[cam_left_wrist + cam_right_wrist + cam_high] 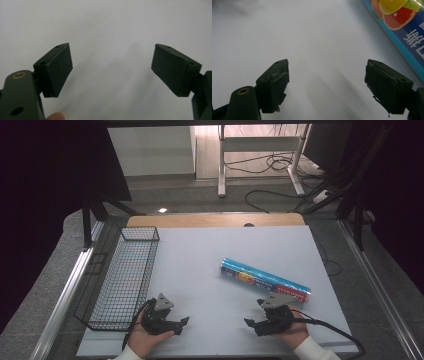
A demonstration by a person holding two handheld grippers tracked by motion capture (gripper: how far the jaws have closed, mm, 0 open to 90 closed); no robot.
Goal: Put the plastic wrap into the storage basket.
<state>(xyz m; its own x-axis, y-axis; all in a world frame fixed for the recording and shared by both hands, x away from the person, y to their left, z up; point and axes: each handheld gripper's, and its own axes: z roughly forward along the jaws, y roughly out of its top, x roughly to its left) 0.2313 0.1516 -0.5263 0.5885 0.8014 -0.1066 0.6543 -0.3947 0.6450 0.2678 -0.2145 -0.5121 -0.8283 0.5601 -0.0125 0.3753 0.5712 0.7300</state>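
A long blue box point(264, 280) with fruit pictures and a red end lies slanted on the white table, right of the middle. In the right gripper view its blue side point(404, 27) runs along the upper right corner. My right gripper point(250, 323) rests low just in front of the box's red end, its jaws open over bare table point(325, 75). At the front left my left gripper point(182, 324) sits near the table's edge, also open with nothing between its pads point(112, 70). Both point towards the middle of the table.
A black wire basket point(120, 280) stands along the left side of the white table top point(210, 255), close to my left hand. A wooden strip point(215, 220) borders the far edge. Beyond it are a desk frame and cables on the floor.
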